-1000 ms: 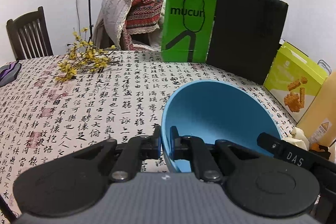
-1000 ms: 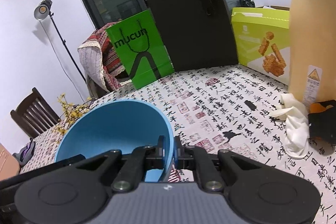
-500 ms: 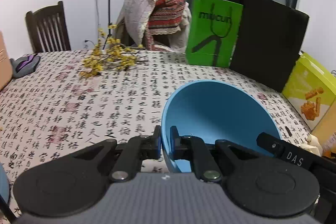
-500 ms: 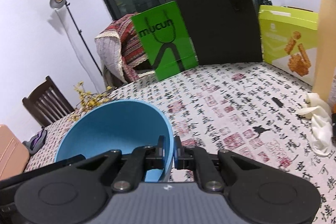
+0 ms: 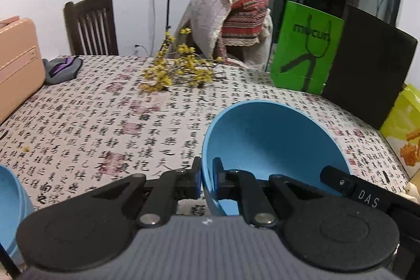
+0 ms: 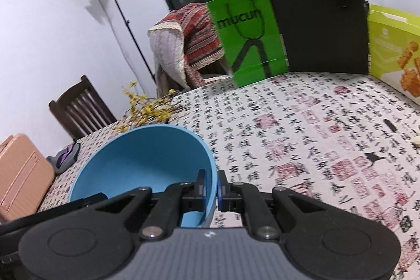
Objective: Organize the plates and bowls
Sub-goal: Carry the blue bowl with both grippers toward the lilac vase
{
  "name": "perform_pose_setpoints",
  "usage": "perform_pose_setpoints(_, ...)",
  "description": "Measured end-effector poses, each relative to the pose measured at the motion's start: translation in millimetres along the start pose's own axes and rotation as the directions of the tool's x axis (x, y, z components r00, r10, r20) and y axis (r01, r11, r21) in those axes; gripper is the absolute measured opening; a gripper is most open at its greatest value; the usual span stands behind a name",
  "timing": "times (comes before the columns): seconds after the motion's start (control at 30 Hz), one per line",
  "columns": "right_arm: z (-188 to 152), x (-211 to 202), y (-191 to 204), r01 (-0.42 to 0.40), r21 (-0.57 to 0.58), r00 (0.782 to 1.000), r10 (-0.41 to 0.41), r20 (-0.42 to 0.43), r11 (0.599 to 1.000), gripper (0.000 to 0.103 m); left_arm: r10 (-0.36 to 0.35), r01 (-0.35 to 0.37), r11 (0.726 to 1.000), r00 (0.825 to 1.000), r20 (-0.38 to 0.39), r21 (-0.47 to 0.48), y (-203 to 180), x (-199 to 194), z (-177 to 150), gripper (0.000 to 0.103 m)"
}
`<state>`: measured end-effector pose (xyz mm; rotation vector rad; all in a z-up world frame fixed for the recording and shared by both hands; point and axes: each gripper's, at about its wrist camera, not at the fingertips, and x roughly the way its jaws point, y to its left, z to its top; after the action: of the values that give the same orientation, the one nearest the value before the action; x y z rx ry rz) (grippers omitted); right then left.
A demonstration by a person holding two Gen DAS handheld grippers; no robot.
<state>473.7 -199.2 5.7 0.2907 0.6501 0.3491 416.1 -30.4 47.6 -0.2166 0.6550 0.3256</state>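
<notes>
Blue bowl carried over the table by both grippers

The left gripper [image 5: 206, 179] and right gripper [image 6: 211, 188] are each clamped tight on opposite rim edges of the blue bowl [image 5: 273, 141], held tilted above the table [image 5: 110, 122]. If either thin rim pinch slips, the bowl could twist and drop. It looks smooth, matte, deep and empty; a second blue bowl [image 5: 10, 206] sits at the left edge.

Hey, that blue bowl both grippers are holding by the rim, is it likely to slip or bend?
The blue bowl looks rigid: its rim keeps a clean curve where the left gripper and right gripper pinch it. Its smooth matte wall could slide in thin jaws. Held tilted, it would probably rock if set down.
</notes>
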Motion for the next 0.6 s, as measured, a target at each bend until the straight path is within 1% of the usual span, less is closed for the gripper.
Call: perform_pose_setpoints(0.6,-6,26,61,-0.107,-0.069,0.993,0.104,-0.052,0.992,0.008,0.105,-0.103,0.991,0.994,0.012,-0.082,62,-6,7,0.009)
